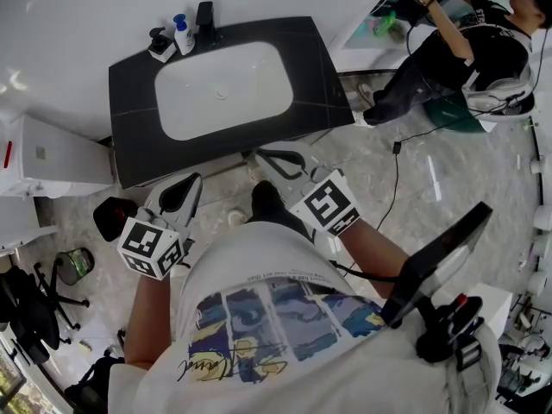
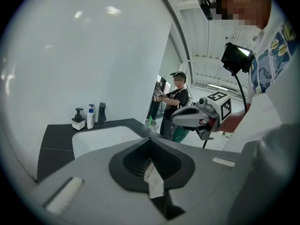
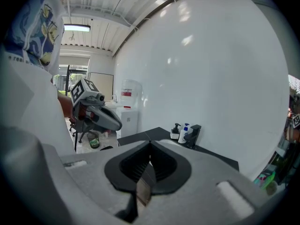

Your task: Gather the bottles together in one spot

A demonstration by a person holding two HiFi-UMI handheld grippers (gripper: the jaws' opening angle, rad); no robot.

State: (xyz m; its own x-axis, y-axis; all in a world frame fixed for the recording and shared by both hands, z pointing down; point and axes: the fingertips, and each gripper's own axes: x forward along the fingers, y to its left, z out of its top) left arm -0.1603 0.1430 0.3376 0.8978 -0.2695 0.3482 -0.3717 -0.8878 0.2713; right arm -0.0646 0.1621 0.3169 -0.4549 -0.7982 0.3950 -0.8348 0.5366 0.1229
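Bottles: a dark pump bottle [image 1: 160, 44] and a white bottle [image 1: 183, 37] with a blue pump stand just beside each other at the far left corner of the tabletop [image 1: 129, 136]. They sit left of the black tap [image 1: 205, 20], likely kept handy for the basin [image 1: 222, 89]. The left tool [image 1: 191, 182] and right tool [image 1: 260, 156] are both pressed together and empty. They are held close to the body, tilted slightly down toward the tabletop, well apart from the bottles.

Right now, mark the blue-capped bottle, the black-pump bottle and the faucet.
blue-capped bottle [image 1: 184, 40]: head view, on its white body below the pump.
black-pump bottle [image 1: 162, 52]: head view, on its squat white base.
faucet [image 1: 205, 15]: head view, on its black upright body.
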